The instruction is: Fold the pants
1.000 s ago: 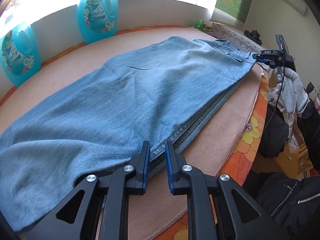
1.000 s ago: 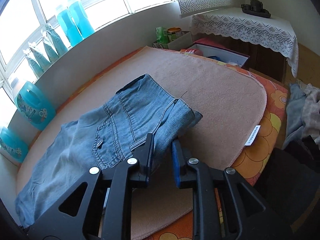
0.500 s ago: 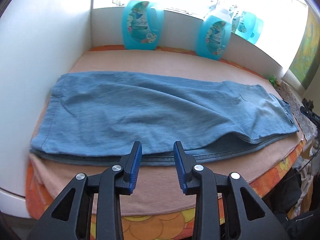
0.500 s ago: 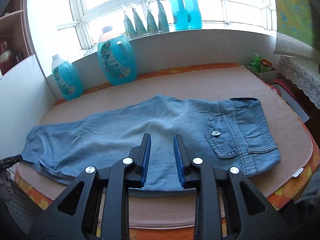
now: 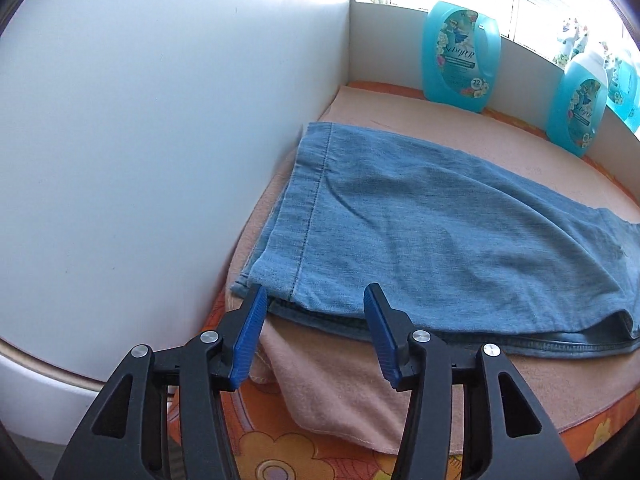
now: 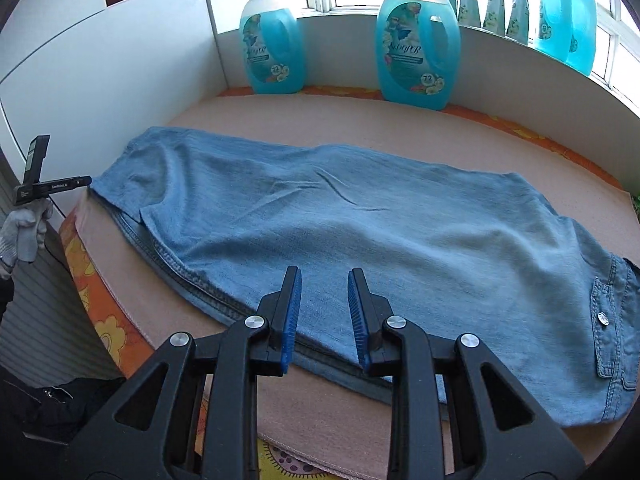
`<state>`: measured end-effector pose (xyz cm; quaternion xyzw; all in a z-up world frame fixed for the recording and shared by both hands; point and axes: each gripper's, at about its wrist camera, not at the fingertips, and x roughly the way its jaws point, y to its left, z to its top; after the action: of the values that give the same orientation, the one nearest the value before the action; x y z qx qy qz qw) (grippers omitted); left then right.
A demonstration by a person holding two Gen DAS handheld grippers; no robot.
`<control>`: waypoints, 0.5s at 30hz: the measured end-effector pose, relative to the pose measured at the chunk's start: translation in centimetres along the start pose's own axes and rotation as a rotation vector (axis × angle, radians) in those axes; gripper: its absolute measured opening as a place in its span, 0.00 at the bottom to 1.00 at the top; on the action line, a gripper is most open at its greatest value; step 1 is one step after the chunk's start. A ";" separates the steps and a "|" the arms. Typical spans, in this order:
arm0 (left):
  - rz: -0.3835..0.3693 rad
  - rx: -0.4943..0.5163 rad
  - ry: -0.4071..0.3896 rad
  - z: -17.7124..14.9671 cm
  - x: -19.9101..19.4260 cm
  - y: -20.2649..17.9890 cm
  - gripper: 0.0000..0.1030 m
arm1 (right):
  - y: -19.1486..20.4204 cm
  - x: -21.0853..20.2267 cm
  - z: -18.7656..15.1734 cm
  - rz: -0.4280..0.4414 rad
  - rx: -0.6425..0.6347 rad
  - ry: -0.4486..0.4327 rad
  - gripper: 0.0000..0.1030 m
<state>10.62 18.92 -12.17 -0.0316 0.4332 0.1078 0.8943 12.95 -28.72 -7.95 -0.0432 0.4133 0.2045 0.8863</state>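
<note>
Blue denim pants [image 6: 360, 232] lie flat, folded lengthwise with one leg stacked on the other, on a pinkish-beige mat [image 6: 360, 128] over an orange floral cloth [image 6: 92, 292]. In right wrist view they run from hems at 9 o'clock to waistband and back pocket with metal button [image 6: 603, 319] at 4 o'clock; light creases near middle of top leg. Left wrist view: the hem end [image 5: 304, 216] at centre frame, stitched hem line running from 12 to 6, rest of legs trailing off to 3 o'clock; lower leg's darker edge peeks out along near side. Left gripper [image 5: 314, 300] at 6 o'clock, jaws opening, roughly half spread, blue pads straddling near hem corner, left pad at the corner's edge, nothing clamped. Right gripper [image 6: 324, 284] at 6 o'clock in its view, jaws opening slightly, narrow gap, pads over the near long edge mid-leg; cloth shows behind the gap, not pinched as far as visible. White panel [image 5: 140, 140] fills 9 to 12 in left view, close beside the hems. Two big blue detergent jugs [image 6: 416, 40] stand against back wall at 12, more bottles on the windowsill at 1–2. Gloved hand [image 6: 24, 228] holding the other tool's handle at 9 o'clock edge of right view.
</note>
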 end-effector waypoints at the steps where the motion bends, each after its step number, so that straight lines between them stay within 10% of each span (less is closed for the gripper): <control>1: 0.011 0.001 0.001 0.1 0.3 0.1 0.48 | 0.4 0.3 0.1 0.011 -0.013 0.007 0.32; 11: 0.051 -0.016 -0.013 -0.2 2.1 0.8 0.47 | 3.3 2.9 0.2 0.077 -0.143 0.089 0.42; 15: 0.081 0.005 -0.041 -0.5 2.1 0.5 0.20 | 4.4 3.9 0.0 0.088 -0.197 0.121 0.43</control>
<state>11.36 19.71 -14.11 -0.0095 0.4162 0.1435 0.8978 13.43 -23.39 -10.46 -0.1240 0.4456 0.2797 0.8413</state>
